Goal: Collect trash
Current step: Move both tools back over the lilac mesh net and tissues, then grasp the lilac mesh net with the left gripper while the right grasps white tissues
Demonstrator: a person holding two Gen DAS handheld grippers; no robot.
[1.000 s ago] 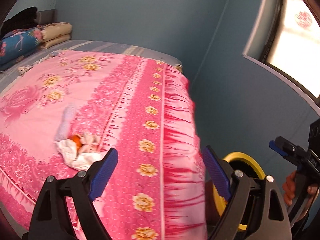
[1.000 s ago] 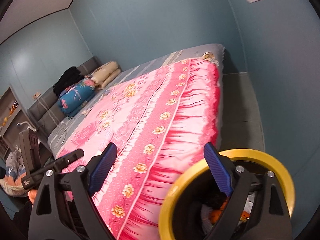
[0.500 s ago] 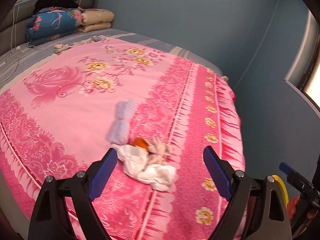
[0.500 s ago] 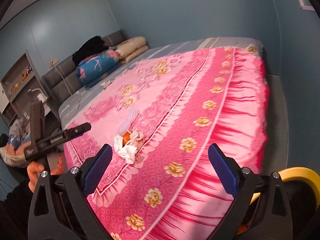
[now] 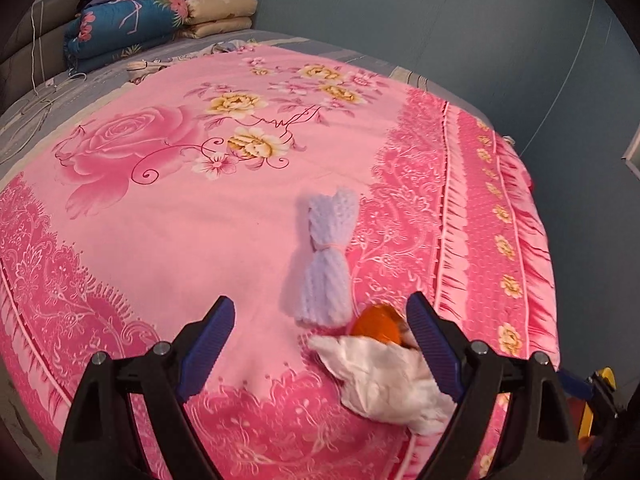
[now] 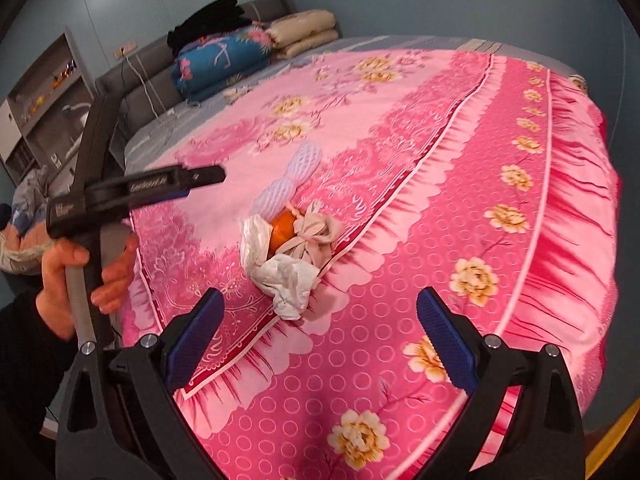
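Pink flowery bed cover holds crumpled tissue; both grippers hang wide apart; gripper writing too blurry.

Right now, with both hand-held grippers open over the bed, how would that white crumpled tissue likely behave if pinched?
The white tissue looks crumpled and thin, so it would probably squash flat and lift with little weight. It lies against the orange peel, so pulling it may nudge or drag that piece along the pink blanket.
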